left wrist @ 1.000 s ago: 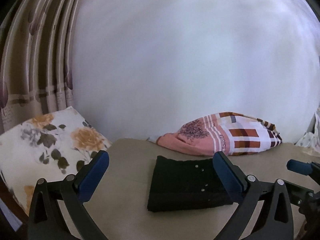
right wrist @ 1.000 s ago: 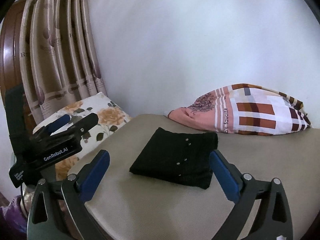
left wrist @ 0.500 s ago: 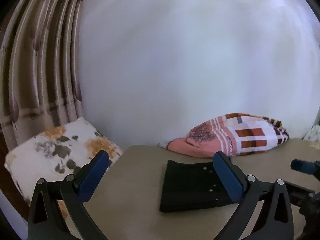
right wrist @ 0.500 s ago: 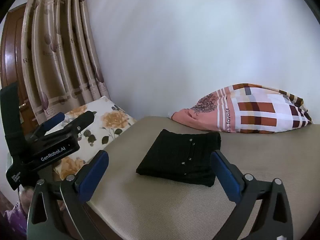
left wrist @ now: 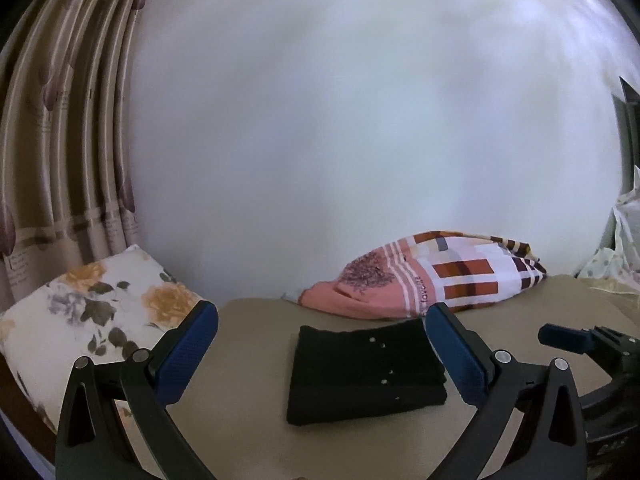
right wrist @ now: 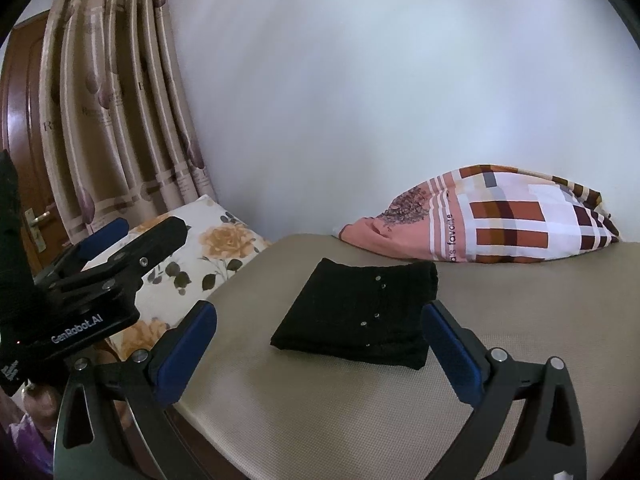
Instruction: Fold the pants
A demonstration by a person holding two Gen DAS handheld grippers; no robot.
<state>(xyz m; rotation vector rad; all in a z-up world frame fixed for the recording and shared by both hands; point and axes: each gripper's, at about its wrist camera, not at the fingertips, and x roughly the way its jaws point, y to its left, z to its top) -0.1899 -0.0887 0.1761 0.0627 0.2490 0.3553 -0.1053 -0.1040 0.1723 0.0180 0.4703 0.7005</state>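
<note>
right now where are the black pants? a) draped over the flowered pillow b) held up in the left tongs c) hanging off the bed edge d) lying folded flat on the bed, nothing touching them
d: the black pants lie as a folded flat rectangle on the bed, with the left tongs and right tongs both open and off them.

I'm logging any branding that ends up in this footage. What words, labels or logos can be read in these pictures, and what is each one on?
"GenRobot.AI": white print on the side of the left hand-held gripper, seen in the right wrist view.
"favorite": printed along a stripe of the patchwork pillow; letters before it are cut off by a fold.
Lettering on the curtain: large letters and finer lines beneath, too blurred to read.
The folded black pants show only small studs, no text.
</note>
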